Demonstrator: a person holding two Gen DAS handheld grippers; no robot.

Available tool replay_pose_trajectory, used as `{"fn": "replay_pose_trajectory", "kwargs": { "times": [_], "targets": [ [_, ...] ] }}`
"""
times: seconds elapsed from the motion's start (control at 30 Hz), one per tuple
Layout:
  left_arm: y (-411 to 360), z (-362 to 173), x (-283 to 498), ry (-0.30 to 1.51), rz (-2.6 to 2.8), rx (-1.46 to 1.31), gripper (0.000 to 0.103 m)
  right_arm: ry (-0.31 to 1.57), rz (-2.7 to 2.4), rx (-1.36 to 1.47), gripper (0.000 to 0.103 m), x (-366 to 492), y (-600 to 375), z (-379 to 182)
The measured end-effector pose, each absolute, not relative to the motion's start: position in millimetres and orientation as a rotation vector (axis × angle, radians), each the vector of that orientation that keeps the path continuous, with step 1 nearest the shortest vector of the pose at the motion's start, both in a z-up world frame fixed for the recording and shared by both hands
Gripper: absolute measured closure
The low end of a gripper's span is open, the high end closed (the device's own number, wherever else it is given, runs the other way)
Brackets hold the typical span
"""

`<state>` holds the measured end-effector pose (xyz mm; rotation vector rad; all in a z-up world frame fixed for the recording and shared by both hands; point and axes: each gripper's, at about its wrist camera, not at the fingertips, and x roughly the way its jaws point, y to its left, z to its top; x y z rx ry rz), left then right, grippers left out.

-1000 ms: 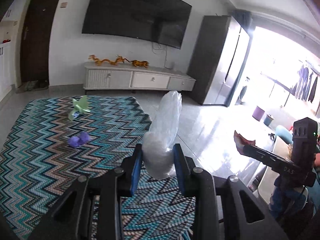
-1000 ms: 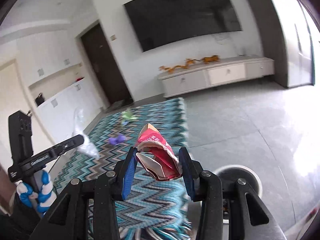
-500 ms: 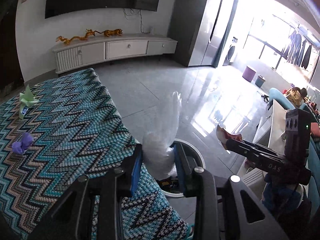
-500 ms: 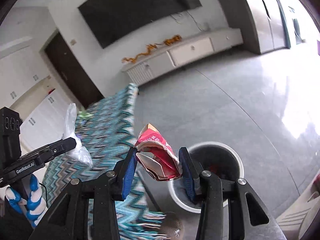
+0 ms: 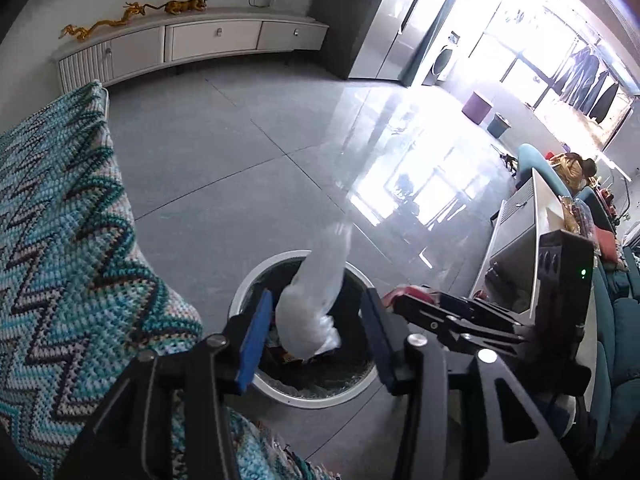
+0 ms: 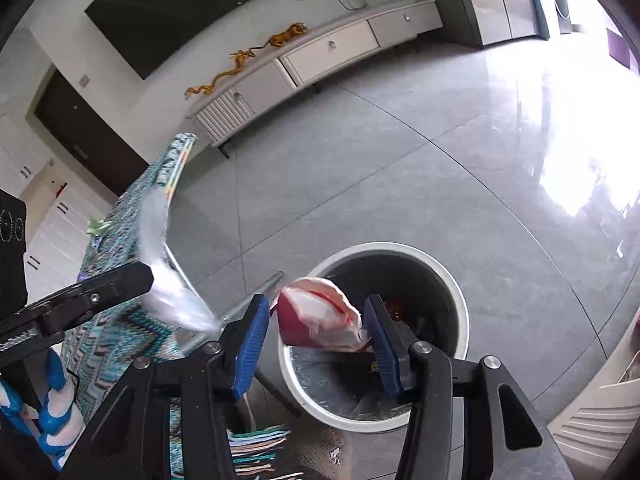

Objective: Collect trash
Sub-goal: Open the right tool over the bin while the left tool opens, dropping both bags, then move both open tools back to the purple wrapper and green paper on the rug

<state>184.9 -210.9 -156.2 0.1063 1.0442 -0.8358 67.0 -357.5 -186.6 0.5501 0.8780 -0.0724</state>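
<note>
The left gripper (image 5: 316, 338) hangs over a round white-rimmed trash bin with a dark liner (image 5: 256, 284) that stands on the glossy grey tiled floor (image 5: 224, 152). Its 2 blue-padded fingers (image 5: 254, 344) stand spread apart, and a crumpled clear plastic bag (image 5: 316, 304) sits between them without touching either pad, right above the bin's mouth. In the left wrist view the right gripper (image 5: 394, 296) reaches in from the right, just beside the bin's rim, with a bit of red showing at its tip. In the right wrist view the right gripper (image 6: 314, 332) also has its fingers (image 6: 248, 344) parted, and a crumpled red and white snack wrapper (image 6: 320, 316) lies between them over the near rim of the bin (image 6: 460, 300); its right end seems to brush the right pad, though I cannot tell whether it really touches. Some coloured scraps already lie at the bottom of the bin. To the left, a blue, white and black zigzag knitted cloth (image 5: 64, 248) covers a raised surface next to the bin. Against the far wall stands a long white low cabinet (image 5: 192, 44) with golden dragon figurines (image 5: 132, 14) on top.
</note>
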Motion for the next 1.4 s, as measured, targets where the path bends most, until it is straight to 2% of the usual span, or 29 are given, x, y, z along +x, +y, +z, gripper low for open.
{"fn": "replay_pose_trajectory", "kwargs": {
  "times": [0.1,0.3,0.77,0.93,1.17,1.4],
  "targets": [
    [-215.0,-158.0,185.4,1.048,-0.847,0.099,0.049,0.888,-0.098,0.558,0.049,65.8,-364.6,-191.1],
    [-211.6,-153.9,182.6,1.027,-0.803,0.118,0.049,0.874,-0.114,0.572,0.048,54.2,-368.9,-185.2],
    [-153.4,-93.9,138.6,0.786,-0.612,0.166,0.048,0.775,-0.082,0.516,0.048,27.2,-343.0,-131.6],
    [-132.0,-72.7,116.4,0.699,-0.570,0.167,0.033,0.740,-0.064,0.479,0.048,19.5,-325.1,-108.2],
    [-91.1,-43.1,96.7,0.622,-0.530,0.117,0.031,0.693,-0.039,0.419,0.048,9.2,-294.5,-76.8],
    [-52.0,-20.4,78.5,0.555,-0.492,0.076,0.030,0.642,-0.008,0.348,0.044,-1.8,-259.4,-44.2]
  ]
}}
